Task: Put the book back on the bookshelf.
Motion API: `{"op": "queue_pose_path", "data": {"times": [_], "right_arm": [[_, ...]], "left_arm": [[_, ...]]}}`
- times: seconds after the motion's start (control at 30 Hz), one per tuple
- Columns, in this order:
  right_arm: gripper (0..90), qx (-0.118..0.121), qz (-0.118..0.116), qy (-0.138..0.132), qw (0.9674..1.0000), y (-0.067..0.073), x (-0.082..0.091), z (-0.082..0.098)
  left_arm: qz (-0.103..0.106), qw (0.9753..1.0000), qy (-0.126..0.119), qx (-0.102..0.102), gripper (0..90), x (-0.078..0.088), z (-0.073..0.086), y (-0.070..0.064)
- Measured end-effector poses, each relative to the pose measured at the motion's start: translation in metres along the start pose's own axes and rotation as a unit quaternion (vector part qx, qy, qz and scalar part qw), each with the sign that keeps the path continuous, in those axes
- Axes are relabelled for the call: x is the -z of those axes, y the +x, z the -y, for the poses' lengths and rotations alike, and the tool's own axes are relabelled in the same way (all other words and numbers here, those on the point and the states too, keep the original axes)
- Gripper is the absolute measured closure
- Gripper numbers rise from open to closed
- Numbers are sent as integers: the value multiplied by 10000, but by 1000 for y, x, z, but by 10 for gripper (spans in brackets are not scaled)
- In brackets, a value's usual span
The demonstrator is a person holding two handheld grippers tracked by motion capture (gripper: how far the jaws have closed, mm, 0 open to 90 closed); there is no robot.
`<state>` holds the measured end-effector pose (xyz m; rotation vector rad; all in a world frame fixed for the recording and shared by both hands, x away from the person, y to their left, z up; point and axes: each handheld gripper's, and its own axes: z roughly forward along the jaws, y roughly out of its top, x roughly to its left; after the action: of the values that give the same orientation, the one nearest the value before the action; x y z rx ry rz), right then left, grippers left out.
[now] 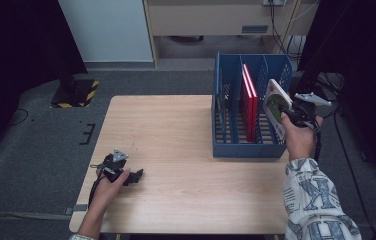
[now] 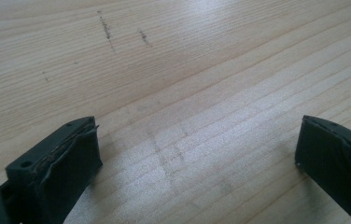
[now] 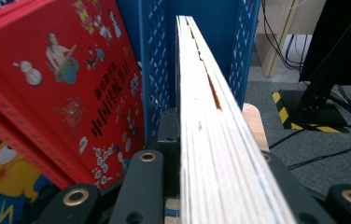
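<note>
My right gripper (image 1: 290, 111) holds a thin white book (image 1: 276, 104), with its jaws pressed on the two sides of it; in the right gripper view I see the page edge of this book (image 3: 211, 140) running straight away from me between the two black jaws. The book is tilted and sits at the right end of the blue rack (image 1: 248, 149), at its last compartment, near the right edge of the table (image 1: 176, 150); whether its lower edge already touches the rack floor I cannot tell. In the compartment beside it two red books (image 1: 249, 102) stand upright, and their red cover with small drawings (image 3: 66, 93) shows just left of my book, behind a blue divider wall. My left gripper (image 1: 135, 176) rests near the front left corner of the table, well apart from the rack. Its jaws stand wide and hold nothing, with bare wood (image 2: 187, 93) between them.
</note>
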<state>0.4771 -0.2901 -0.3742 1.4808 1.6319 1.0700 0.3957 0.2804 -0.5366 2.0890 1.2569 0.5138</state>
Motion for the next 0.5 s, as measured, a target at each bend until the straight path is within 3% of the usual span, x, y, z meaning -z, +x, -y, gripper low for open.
{"op": "queue_pose_path", "data": {"times": [0.5], "right_arm": [[756,66,85,129,9999,2,-20,7]], "left_arm": [[9,10000,-14,7,0,0,0,0]]}}
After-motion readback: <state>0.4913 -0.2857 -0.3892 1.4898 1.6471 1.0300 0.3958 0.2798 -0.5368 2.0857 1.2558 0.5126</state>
